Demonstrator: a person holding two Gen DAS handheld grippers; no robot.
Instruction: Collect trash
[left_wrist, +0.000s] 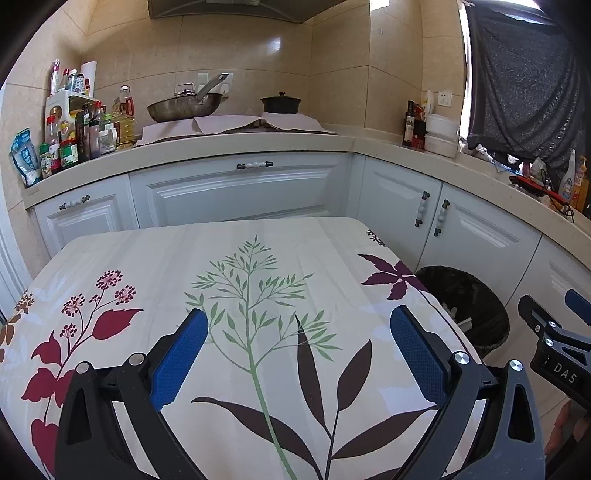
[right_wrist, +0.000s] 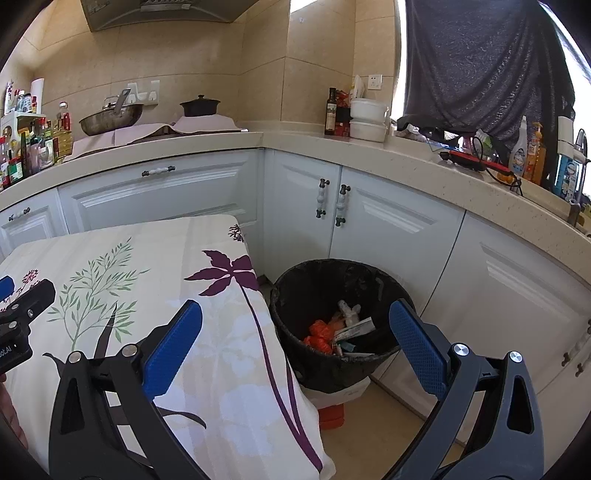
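Note:
A black-lined trash bin (right_wrist: 291, 291) stands on the floor just right of the table, holding orange wrappers (right_wrist: 318, 334), paper scraps and a small white bottle (right_wrist: 349, 308). In the left wrist view only part of the trash bin (left_wrist: 484, 291) shows past the table corner. My left gripper (left_wrist: 299, 325) hovers open above the flowered tablecloth (left_wrist: 236, 280), nothing between its blue pads. My right gripper (right_wrist: 295, 321) is open too, its left finger over the table's right edge and its right finger above the bin's rim. No trash shows on the tablecloth (right_wrist: 122, 266).
White cabinets (right_wrist: 373, 229) run along two walls behind the bin. The counter (left_wrist: 240, 144) carries a wok (left_wrist: 184, 107), a dark pot (left_wrist: 280, 103), bottles (left_wrist: 74, 136) and white tubs (left_wrist: 441, 136). An orange item (right_wrist: 331, 415) lies on the floor under the bin.

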